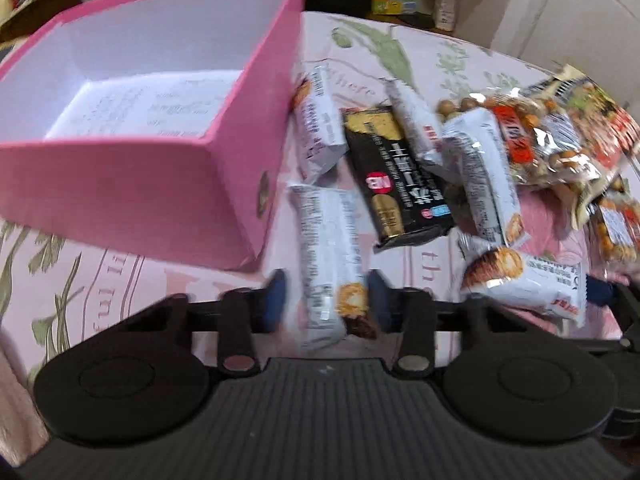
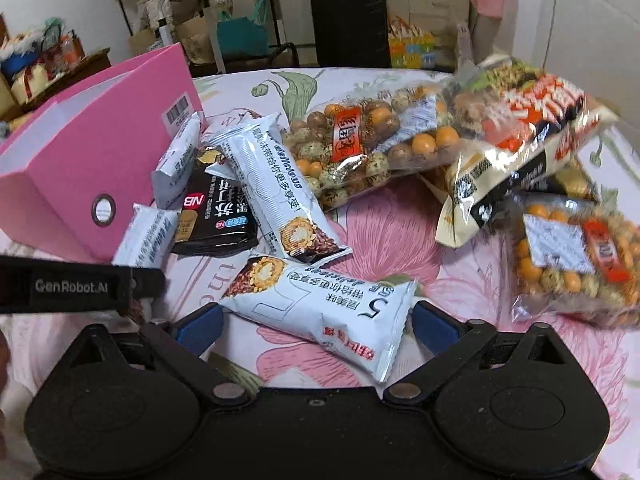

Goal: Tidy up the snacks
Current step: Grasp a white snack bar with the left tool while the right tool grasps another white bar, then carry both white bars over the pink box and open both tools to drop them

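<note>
The desk [image 1: 420, 52] wears a pink flowered cloth, and the snacks lie spread over it.

In the left wrist view the open pink box [image 1: 168, 152] fills the ten o'clock part, white inside with only a printed sheet on its floor. At two to three o'clock lies a big clear bag of coated nuts [image 1: 560, 140], partly overlapping other bags. Near centre sits a black wafer pack [image 1: 396, 176], flat, with white packs leaning on both of its long sides.

At six o'clock from that black pack, a long white roll pack [image 1: 328, 256] runs lengthwise into the left gripper [image 1: 327, 300]. Its jaws have drawn in close, one blue pad on each side of the pack's near end; blur hides whether they actually press it.

In the right wrist view, a short white roll pack [image 2: 320, 312] lies crosswise at six o'clock, between the wide-spread jaws of the right gripper [image 2: 316, 326]; the pads stand clear of its ends. The other gripper's black arm [image 2: 80, 286] crosses at nine o'clock.
</note>
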Demonstrator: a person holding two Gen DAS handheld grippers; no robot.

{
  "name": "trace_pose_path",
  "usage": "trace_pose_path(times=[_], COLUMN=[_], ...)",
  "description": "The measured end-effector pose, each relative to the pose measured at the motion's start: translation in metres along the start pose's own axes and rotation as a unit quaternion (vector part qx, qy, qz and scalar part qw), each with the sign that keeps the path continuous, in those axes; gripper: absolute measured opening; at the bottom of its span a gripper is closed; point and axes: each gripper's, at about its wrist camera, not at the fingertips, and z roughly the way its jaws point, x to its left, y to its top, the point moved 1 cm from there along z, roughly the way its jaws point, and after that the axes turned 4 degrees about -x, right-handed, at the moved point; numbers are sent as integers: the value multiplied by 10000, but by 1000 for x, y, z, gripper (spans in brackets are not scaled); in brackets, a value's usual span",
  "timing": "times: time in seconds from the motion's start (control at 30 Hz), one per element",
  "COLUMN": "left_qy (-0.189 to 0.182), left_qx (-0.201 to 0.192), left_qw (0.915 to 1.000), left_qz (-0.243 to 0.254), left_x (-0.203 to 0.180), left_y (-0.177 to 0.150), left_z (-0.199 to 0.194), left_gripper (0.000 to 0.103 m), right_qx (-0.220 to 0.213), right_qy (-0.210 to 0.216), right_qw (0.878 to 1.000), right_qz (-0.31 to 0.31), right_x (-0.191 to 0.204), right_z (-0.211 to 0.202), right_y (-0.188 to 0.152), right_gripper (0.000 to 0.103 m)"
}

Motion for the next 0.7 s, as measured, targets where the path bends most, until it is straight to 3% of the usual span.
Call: trace_pose_path(times=[0.13,0.43,0.7], left_qy=[-39,-245,-508], left_qx=[57,130,69], left_qw=[9999,9995,9986], left_qz=[154,128,91], left_x=[-2,12,19], left_y=[1,1,5], left_z=[-6,-31,-56], left_gripper=[26,25,25], right_qx=[-146,-254,-369], right_qy=[-112,63,203], right_qw=[9996,9993,9988], right_qz=[-214,-280,-255], right_x=[5,5,9], right_z=[-10,-32,-52], right_y=[0,-4,-1], right_gripper=[65,37,26])
